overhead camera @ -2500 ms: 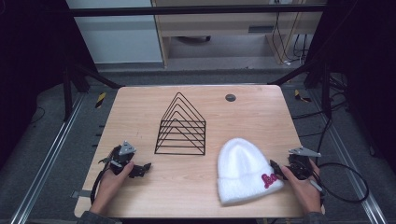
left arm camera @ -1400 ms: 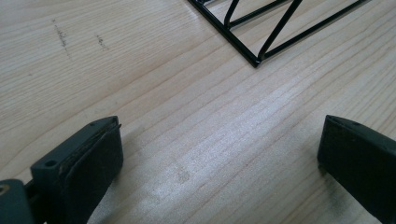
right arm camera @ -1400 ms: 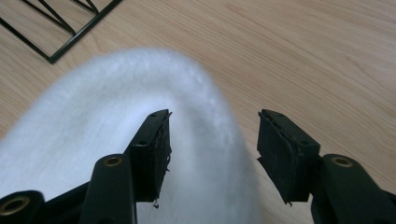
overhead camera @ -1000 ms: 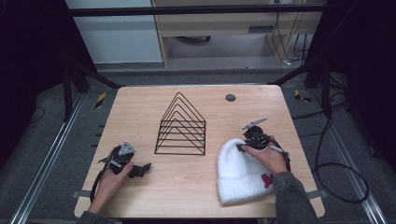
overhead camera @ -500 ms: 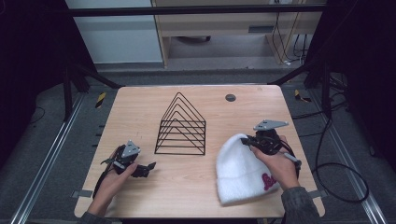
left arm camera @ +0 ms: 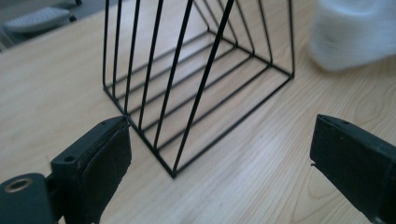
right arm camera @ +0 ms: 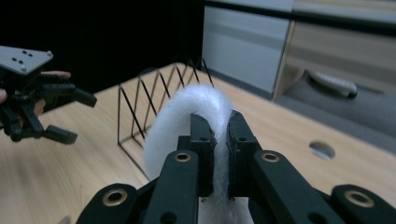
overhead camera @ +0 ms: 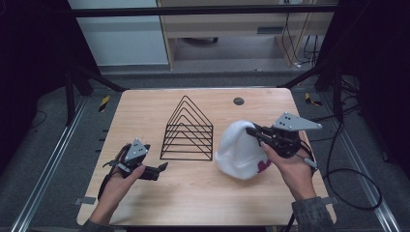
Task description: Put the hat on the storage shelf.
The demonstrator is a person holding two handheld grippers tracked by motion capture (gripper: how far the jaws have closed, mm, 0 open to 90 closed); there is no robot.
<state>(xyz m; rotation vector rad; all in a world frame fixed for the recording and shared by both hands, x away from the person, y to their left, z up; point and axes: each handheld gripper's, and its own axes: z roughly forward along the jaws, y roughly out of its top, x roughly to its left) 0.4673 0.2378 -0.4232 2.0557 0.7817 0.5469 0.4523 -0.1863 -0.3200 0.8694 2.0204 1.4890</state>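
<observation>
A white knit beanie with a red mark hangs partly lifted at the right of the table, its lower part still on the wood. My right gripper is shut on its crown, and the jaws pinch the white knit in the right gripper view. A black wire triangular rack stands at the table's middle. My left gripper rests open near the front left, jaws pointing at the rack with nothing between them. The beanie appears beyond the rack there.
A round cable hole lies in the wooden table behind the rack. Cables trail off the right edge. The left hand's gripper appears at the left of the right gripper view.
My right gripper moved from the table's front right to the beanie's top, shut on it and lifted it up and leftward. The left gripper shifted slightly toward the rack.
</observation>
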